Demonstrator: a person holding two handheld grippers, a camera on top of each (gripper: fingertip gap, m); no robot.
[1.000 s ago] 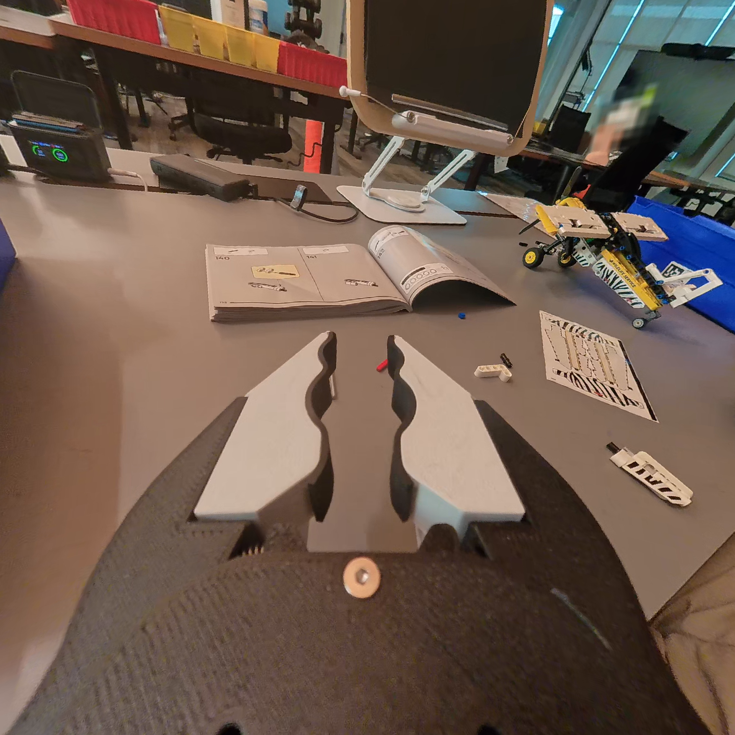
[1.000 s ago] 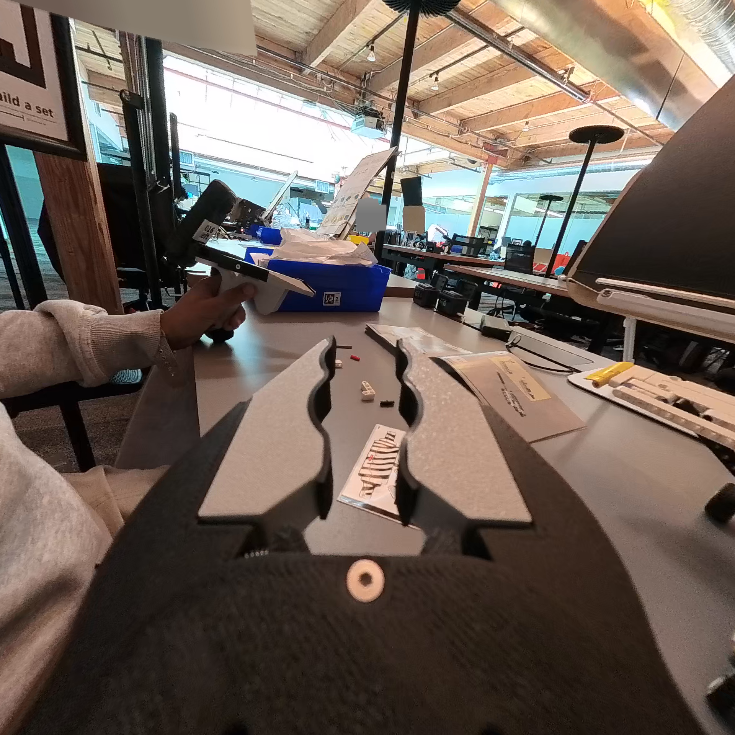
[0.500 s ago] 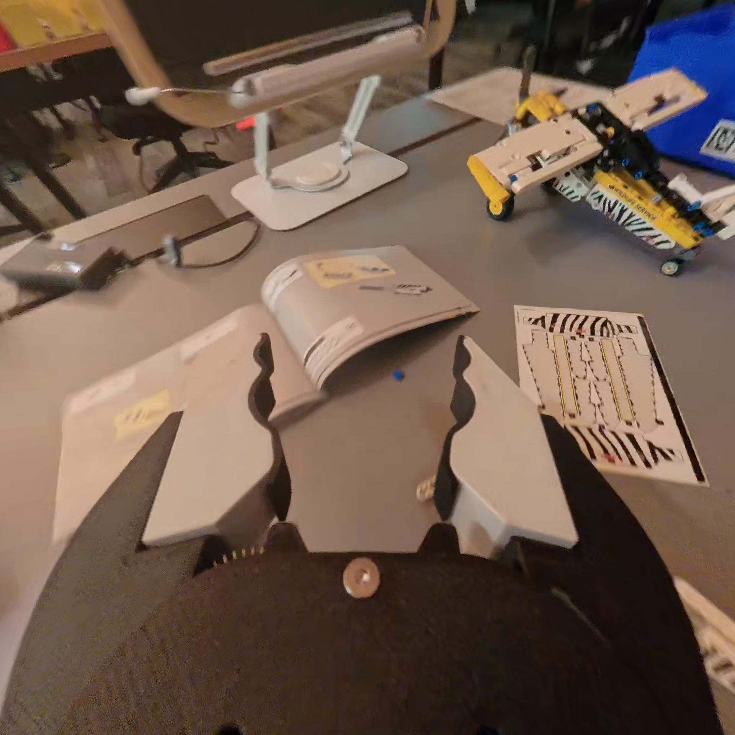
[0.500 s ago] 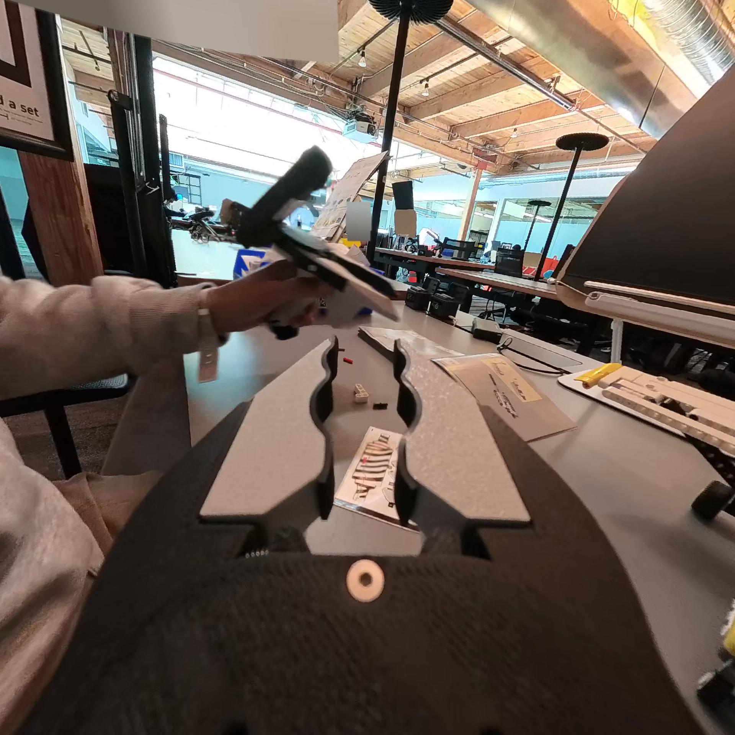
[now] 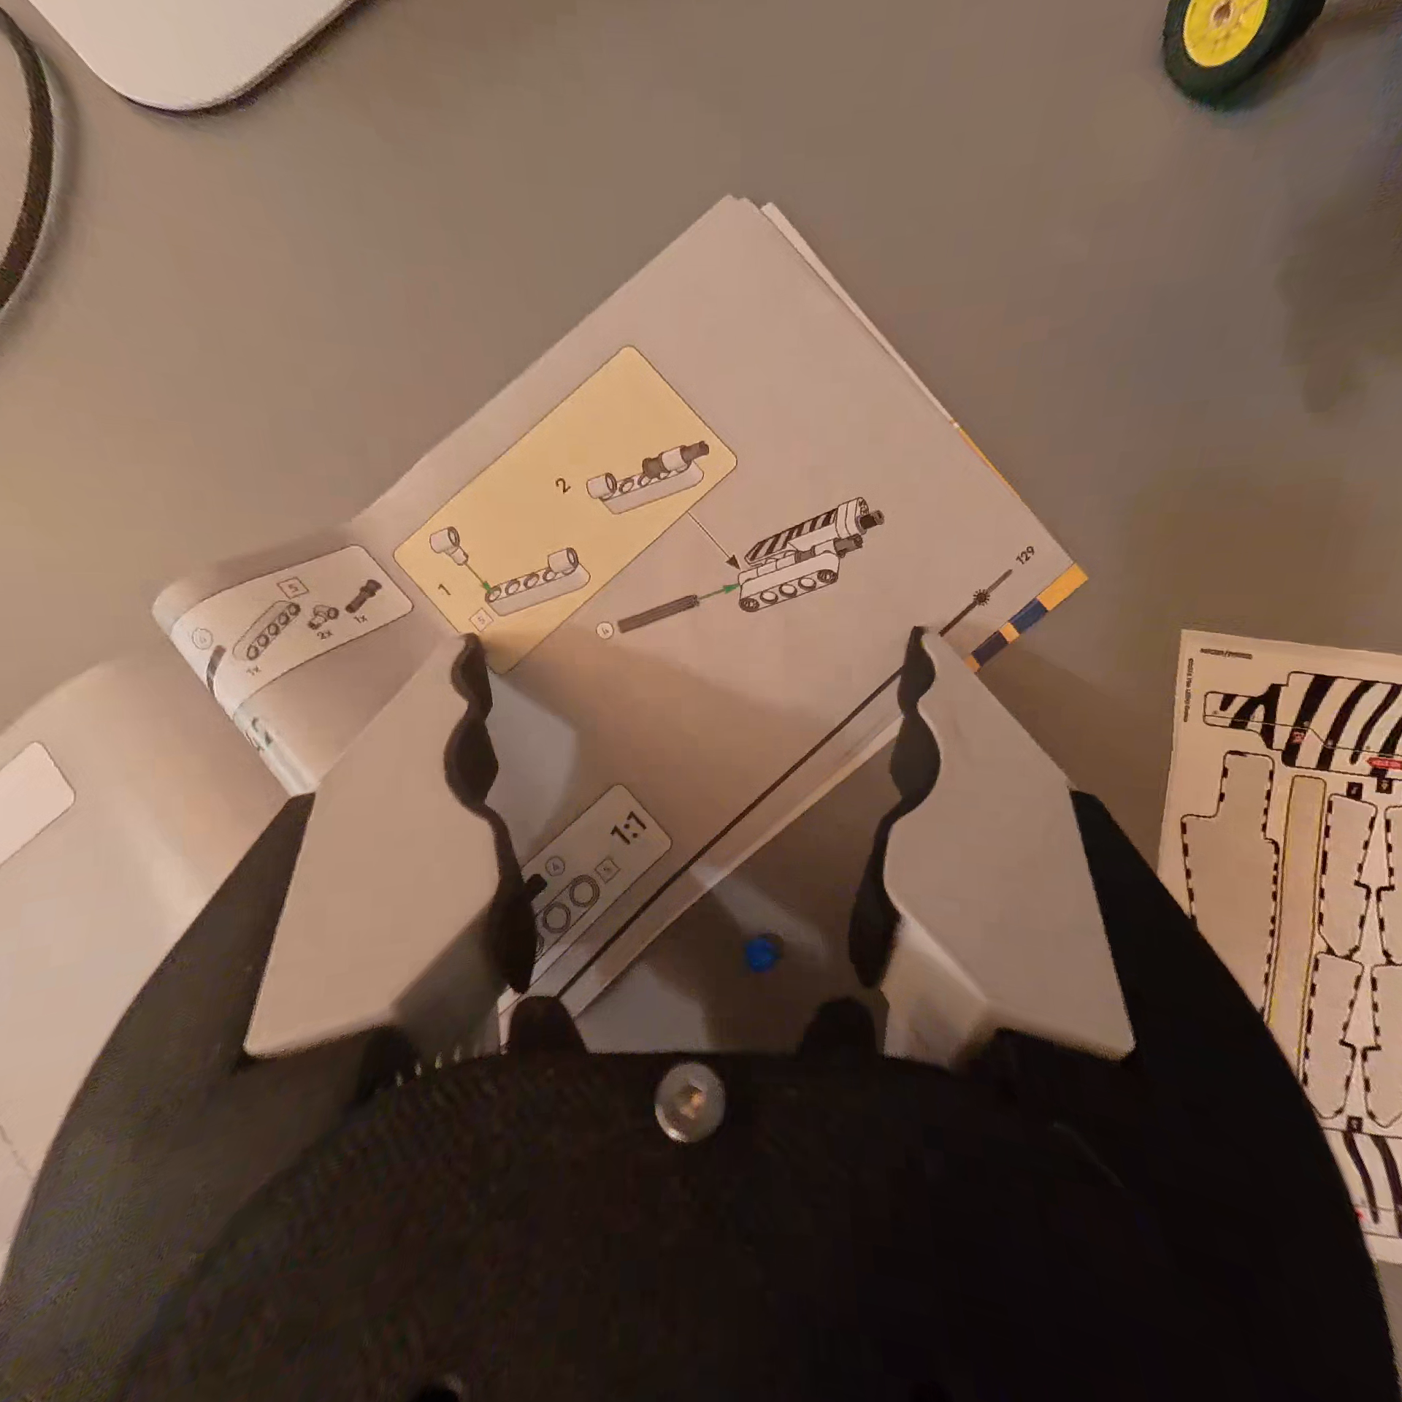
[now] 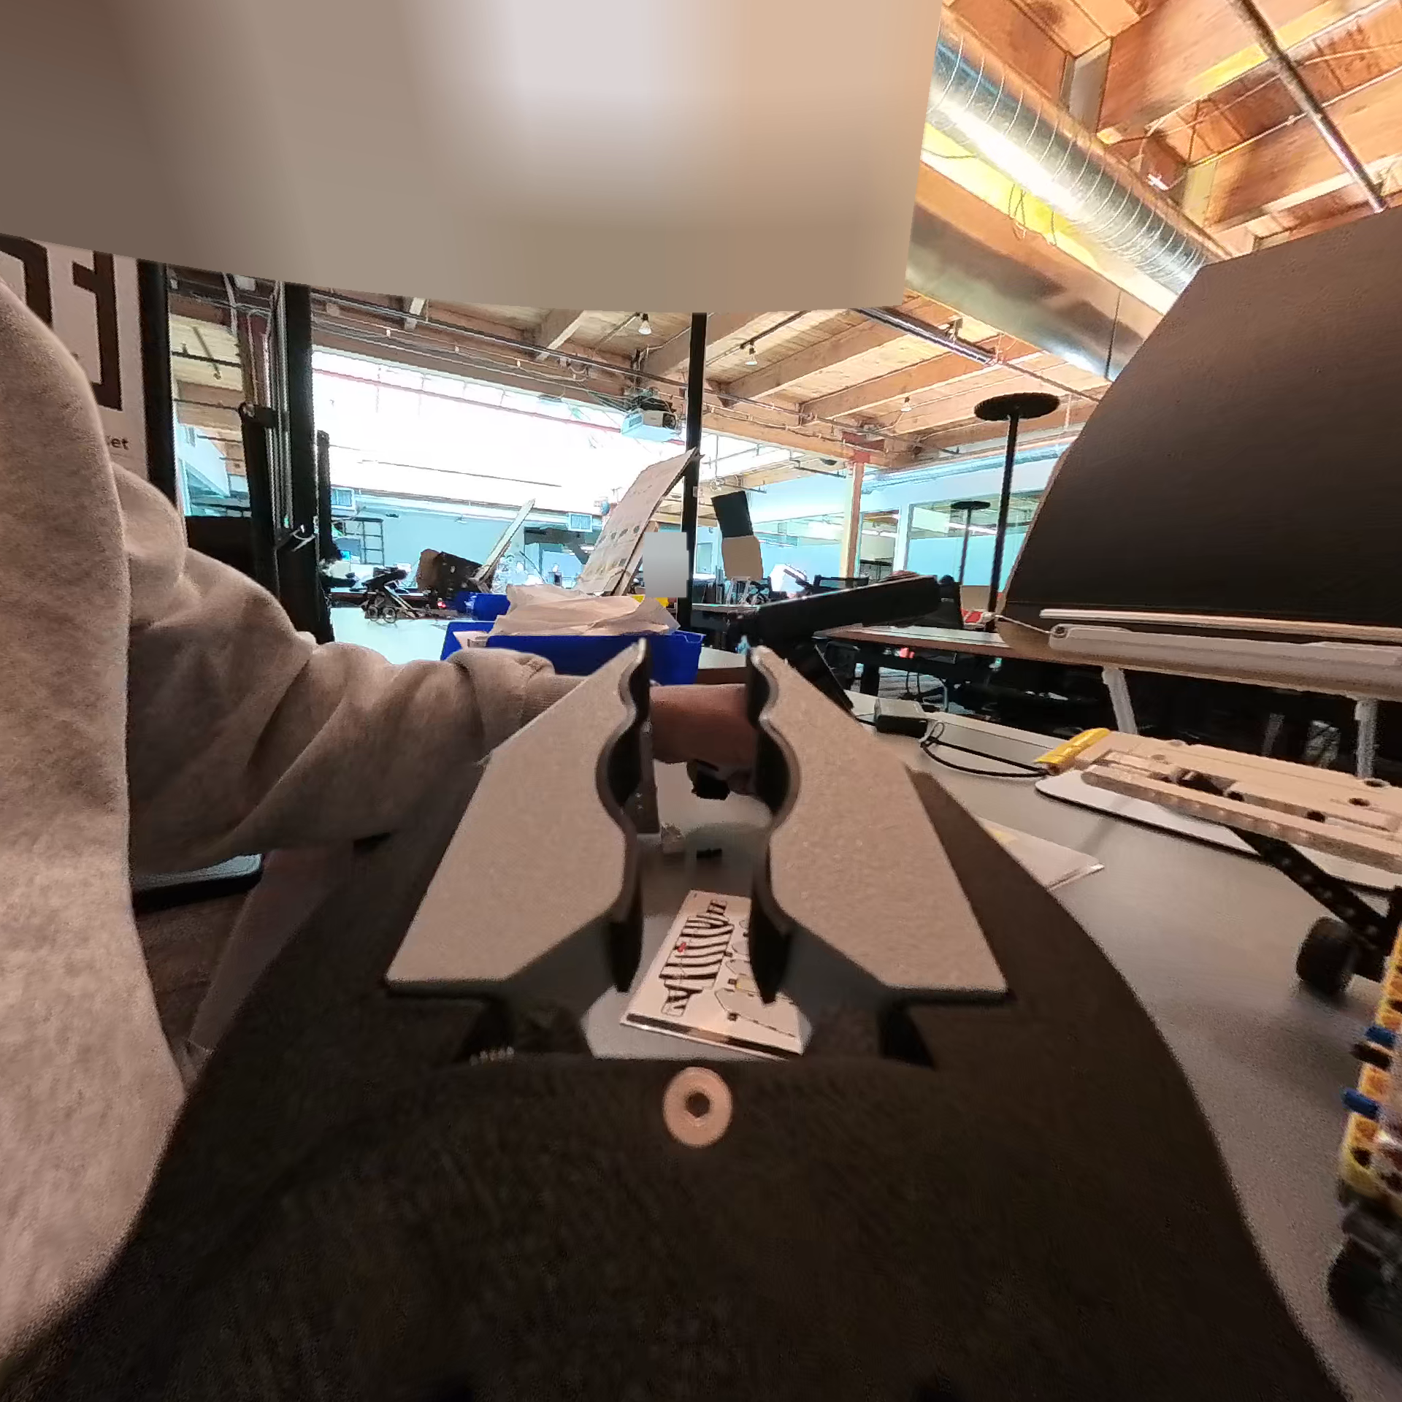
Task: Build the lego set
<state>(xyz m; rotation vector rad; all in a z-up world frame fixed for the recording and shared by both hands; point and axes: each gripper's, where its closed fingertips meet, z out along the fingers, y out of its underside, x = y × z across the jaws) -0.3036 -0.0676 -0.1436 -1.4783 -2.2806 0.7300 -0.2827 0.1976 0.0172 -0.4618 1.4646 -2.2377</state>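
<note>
Left wrist view: left gripper (image 5: 690,660), jaws spread wide, hangs mid-frame over the manual (image 5: 721,455), likely to turn pages; right gripper (image 6: 698,667), jaws slightly apart, holds nothing.

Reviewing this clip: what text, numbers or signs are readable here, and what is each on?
Writing is not quoted; its bearers only.
Open instruction booklet: step and page numbers, legible.
Sticker sheet: fine print at its top edge, too small.
Poster at far left, right wrist view: large dark letters, cut off.
</note>
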